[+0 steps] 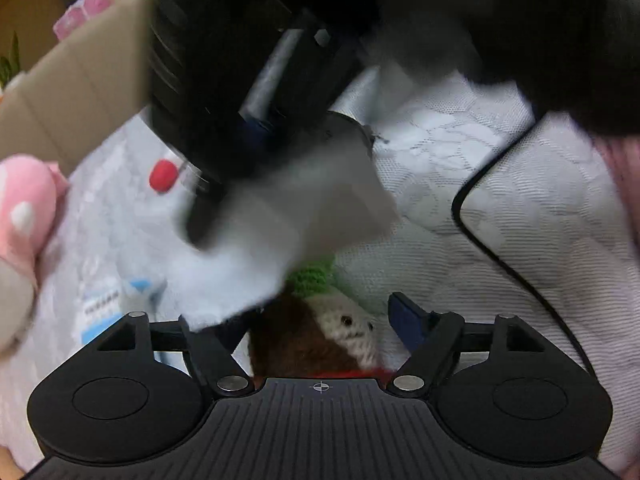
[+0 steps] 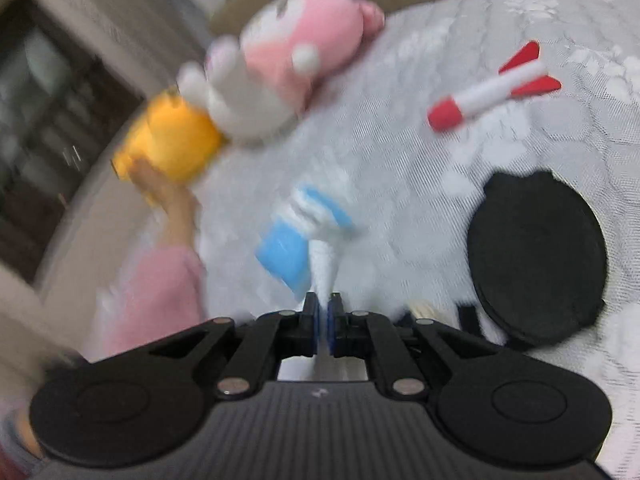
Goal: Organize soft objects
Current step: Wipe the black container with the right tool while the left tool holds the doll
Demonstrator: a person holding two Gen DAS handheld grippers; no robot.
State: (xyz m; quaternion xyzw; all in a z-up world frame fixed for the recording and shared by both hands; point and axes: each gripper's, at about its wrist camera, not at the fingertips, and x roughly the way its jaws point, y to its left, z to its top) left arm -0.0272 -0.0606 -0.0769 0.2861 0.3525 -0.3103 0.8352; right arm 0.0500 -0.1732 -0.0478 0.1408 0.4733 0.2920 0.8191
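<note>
In the left wrist view my left gripper is open, its fingers on either side of a knitted toy, brown and cream with a green top, without closing on it. My right gripper crosses above it, blurred, carrying a white soft cloth. In the right wrist view the right gripper is shut on a narrow white piece. A blue-and-white packet lies just beyond; I cannot tell whether they are joined. A pink plush, a yellow plush and a red-and-white rocket toy lie on the white lace cloth.
A cardboard box stands at the back left beside the pink plush. A black cable runs over the cloth on the right. The left gripper's black round housing shows at the right. A hand and pink sleeve are at the left edge.
</note>
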